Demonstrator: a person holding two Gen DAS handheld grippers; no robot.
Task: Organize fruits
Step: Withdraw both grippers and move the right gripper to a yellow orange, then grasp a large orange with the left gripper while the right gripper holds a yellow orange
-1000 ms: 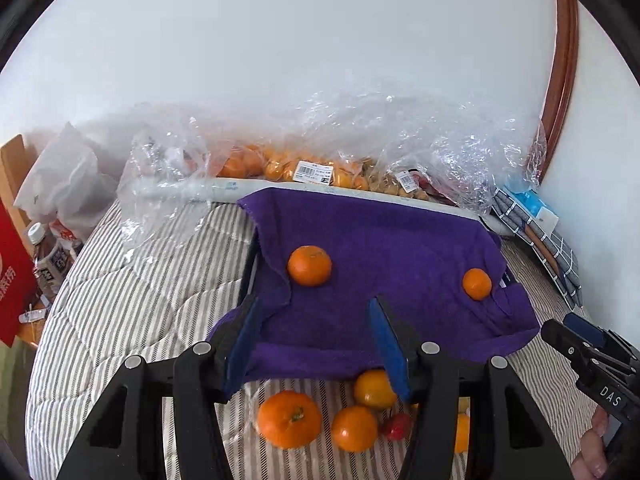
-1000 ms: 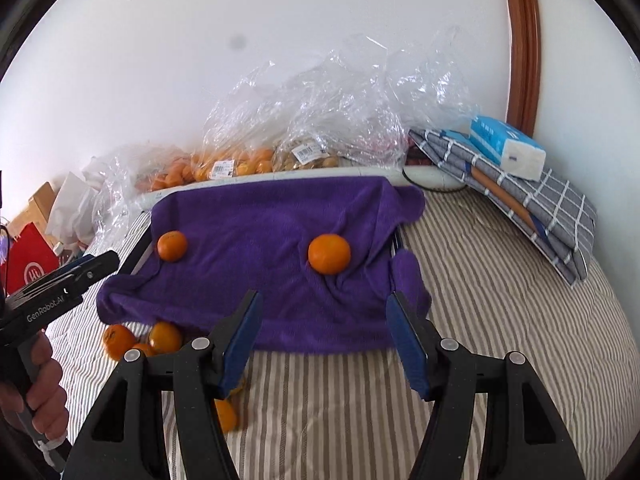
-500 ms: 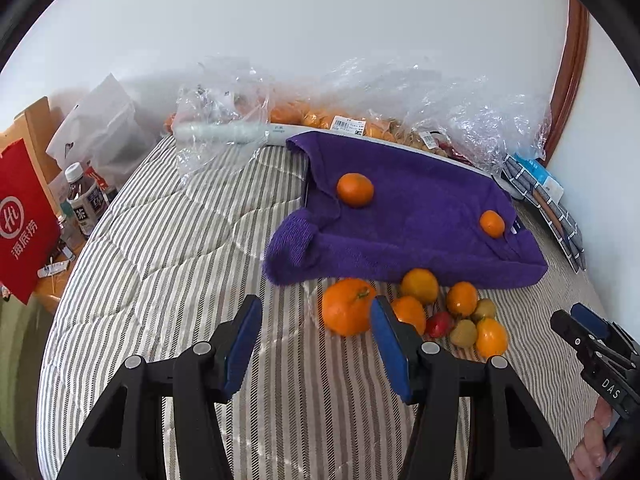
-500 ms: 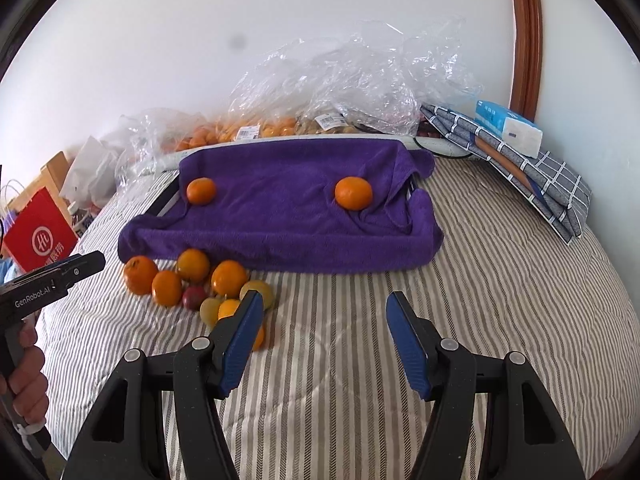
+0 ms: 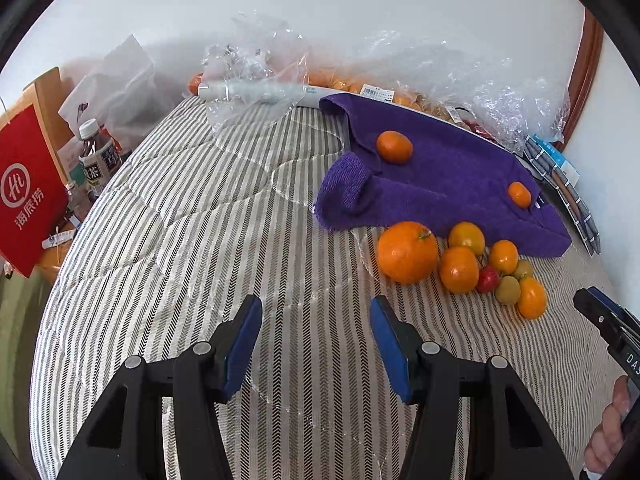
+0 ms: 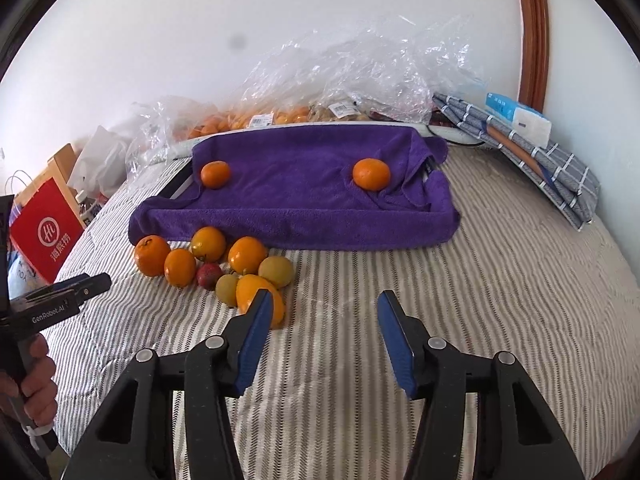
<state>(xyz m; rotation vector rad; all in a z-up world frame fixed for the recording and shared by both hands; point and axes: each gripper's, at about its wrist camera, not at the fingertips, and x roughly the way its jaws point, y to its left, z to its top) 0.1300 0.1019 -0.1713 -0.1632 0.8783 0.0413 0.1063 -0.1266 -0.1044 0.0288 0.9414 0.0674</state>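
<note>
Both pairs of jaws stand spread and empty above the striped bed (image 5: 168, 216): the left gripper (image 5: 316, 334) hovers over bare cover, near the big orange (image 5: 407, 252), and the right gripper (image 6: 322, 330) hangs with its left finger (image 6: 256, 328) partly in front of the nearest orange (image 6: 250, 290).

Against the wall lie clear bags (image 6: 352, 76) holding more fruit. In front of them a purple towel (image 6: 304, 200) is draped over a tray-like base. Two oranges rest on the towel, well apart: one at its left (image 6: 215, 174), one at its right (image 6: 371, 174).

Just before the towel's near edge sits a cluster of fruit (image 6: 212, 268), pieces touching: several oranges, two greenish fruits (image 6: 276, 271) and one small red fruit (image 6: 209, 275) in the middle.

At the bed's right edge lies a folded checked cloth (image 6: 560, 176) with a tissue pack (image 6: 518, 118) on it. Off the left side are a red paper bag (image 5: 28, 196) and a bottle (image 5: 98, 156).
</note>
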